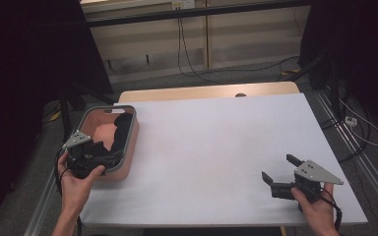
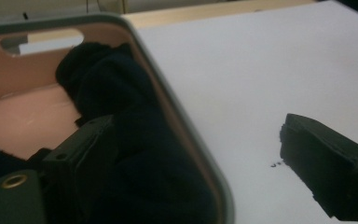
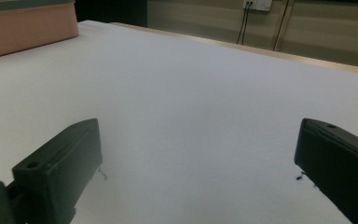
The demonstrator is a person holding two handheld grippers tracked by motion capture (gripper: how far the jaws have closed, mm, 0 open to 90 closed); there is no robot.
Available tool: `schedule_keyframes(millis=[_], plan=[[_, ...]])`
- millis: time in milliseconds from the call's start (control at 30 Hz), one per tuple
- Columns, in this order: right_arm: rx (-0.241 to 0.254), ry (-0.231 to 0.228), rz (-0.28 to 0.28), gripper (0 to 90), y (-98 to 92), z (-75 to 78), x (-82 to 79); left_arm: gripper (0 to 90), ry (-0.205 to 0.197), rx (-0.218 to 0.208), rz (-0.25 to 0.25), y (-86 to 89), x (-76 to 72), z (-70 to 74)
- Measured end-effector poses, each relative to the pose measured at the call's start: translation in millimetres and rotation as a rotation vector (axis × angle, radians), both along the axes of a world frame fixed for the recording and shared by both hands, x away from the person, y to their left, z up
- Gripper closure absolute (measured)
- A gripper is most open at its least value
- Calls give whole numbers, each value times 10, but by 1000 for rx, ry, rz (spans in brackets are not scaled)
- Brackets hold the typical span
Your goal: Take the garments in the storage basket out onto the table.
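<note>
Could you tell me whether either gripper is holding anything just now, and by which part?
Nothing is held. The left gripper stands open astride the basket rim beside the dark cloth; the right gripper is open over bare table.

White table [image 1: 216, 142] with a wood edge [image 1: 202, 92] poking out at the far side. Behind it there's a beige wall [image 1: 142, 39], cables [image 1: 187, 54] hanging down onto grey floor [image 1: 216, 73], and a socket [image 3: 257, 4] up top.
</note>
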State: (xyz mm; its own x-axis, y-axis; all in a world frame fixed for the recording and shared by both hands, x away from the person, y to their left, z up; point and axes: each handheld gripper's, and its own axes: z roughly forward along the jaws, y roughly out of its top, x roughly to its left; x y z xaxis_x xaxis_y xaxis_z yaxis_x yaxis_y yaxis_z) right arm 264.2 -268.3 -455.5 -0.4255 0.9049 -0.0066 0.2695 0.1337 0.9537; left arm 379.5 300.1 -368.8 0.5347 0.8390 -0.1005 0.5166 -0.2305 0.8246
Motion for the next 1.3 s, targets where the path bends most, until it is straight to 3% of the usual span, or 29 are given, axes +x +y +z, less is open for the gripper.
schedule_keyframes(millis=[67, 200, 267, 367, 567, 667, 700, 833, 900, 1067, 1300], plan=[[-2, 0, -1, 0, 0, -1, 4, 98, 6, 37, 27, 9, 47, -10], [-2, 4, 0, 1, 5, -4, 11, 106, 84, 115, 25, 11, 156, -30], [-8, 4, 1, 4, 10, -10, 15, 156, 115, 128, 25, 17, 191, -36], [-11, 2, 5, 4, 12, -13, 23, 160, 115, 156, 52, 46, 233, -57], [-11, 12, 2, 2, -4, -18, 12, 181, 169, 157, 40, 72, 293, -88], [-13, 19, 6, 2, 5, -20, 14, 340, 197, 186, 19, 37, 343, -124], [-16, 17, 10, 2, 7, -22, 17, 329, 214, 193, 7, 21, 364, -146], [-22, 20, 14, 2, 13, -28, 17, 359, 269, 168, 0, 3, 429, -189], [-22, 22, 14, 2, 11, -30, 21, 492, 301, 158, -32, -5, 457, -203], [-25, 21, 21, 2, 15, -28, 12, 722, 299, 177, 0, -44, 472, -160], [-29, 30, 23, 2, 22, -37, 26, 792, 284, 123, 46, 44, 589, -87]])
